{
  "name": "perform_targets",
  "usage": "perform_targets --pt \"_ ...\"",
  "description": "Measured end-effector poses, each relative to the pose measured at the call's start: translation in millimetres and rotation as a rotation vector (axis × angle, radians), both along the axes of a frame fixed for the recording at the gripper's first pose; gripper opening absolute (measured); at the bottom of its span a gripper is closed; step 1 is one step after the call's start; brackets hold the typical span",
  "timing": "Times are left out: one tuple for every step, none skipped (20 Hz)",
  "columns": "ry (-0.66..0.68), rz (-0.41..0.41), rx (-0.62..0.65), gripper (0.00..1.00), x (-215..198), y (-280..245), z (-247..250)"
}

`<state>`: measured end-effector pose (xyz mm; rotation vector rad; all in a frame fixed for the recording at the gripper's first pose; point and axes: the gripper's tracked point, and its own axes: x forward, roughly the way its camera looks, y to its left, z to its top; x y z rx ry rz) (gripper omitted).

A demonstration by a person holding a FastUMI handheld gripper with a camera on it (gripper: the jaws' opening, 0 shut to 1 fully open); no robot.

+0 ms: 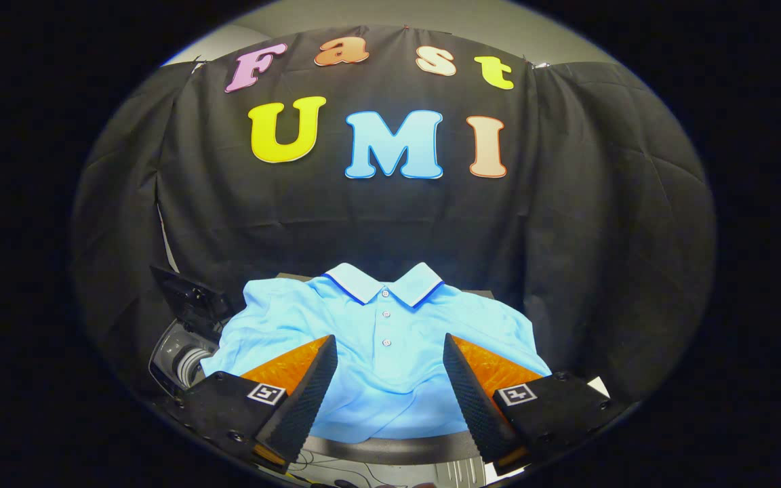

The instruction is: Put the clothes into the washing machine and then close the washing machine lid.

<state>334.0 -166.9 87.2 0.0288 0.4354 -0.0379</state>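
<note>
Squarely ahead of the jaws lies the light blue polo shirt [390,346], spread flat with its collar at the far end and its hem nearest the gripper [388,369]. The jaws stand wide apart and hold nothing; the button placket runs straight down the gap between them, so the shirt's long axis points from the gripper toward the booth wall. Both fingers [306,390] hang over the lower part of the cloth, one to each side of the placket, and I cannot tell whether they touch it or hover just above.

The shirt rests on a dark surface whose near edge shows below the hem; it looks like a table or the top of an appliance, though which is unclear. Off to the left of the shirt, just beside its sleeve, sits the washing machine opening [184,359], a round drum mouth with its lid [190,298] tilted up and open.

Judging from this layout, the coming move is a pinch on the cloth between the jaws, then a carry leftward to the drum, well off the shirt's own axis.
</note>
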Motion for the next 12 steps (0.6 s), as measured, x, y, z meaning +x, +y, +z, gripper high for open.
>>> perform_targets --pt "0.002 0.002 -0.003 0.98 5.6 0.7 -0.1" --pt "0.008 0.004 -0.007 0.98 12.2 1.3 -2.8" --pt "0.017 0.005 -0.009 0.98 17.5 1.1 -4.7" --pt "0.022 0.006 -0.009 0.98 22.9 0.9 -5.8" --pt "0.027 0.005 -0.008 0.98 29.2 0.2 -6.9" --pt "0.029 0.001 -0.009 0.98 33.5 -0.9 -9.3" --pt "0.034 -0.005 -0.010 0.98 38.4 -2.3 -11.7" --pt "0.044 0.004 -0.005 0.98 42.7 1.6 -16.0" --pt "0.051 0.007 0.002 0.98 47.7 4.1 -18.4" --pt "0.056 0.016 0.009 0.98 51.9 7.1 -21.8" --pt "0.065 0.026 0.013 0.98 56.2 11.1 -24.0" --pt "0.073 0.035 0.015 0.98 61.1 14.9 -27.5"
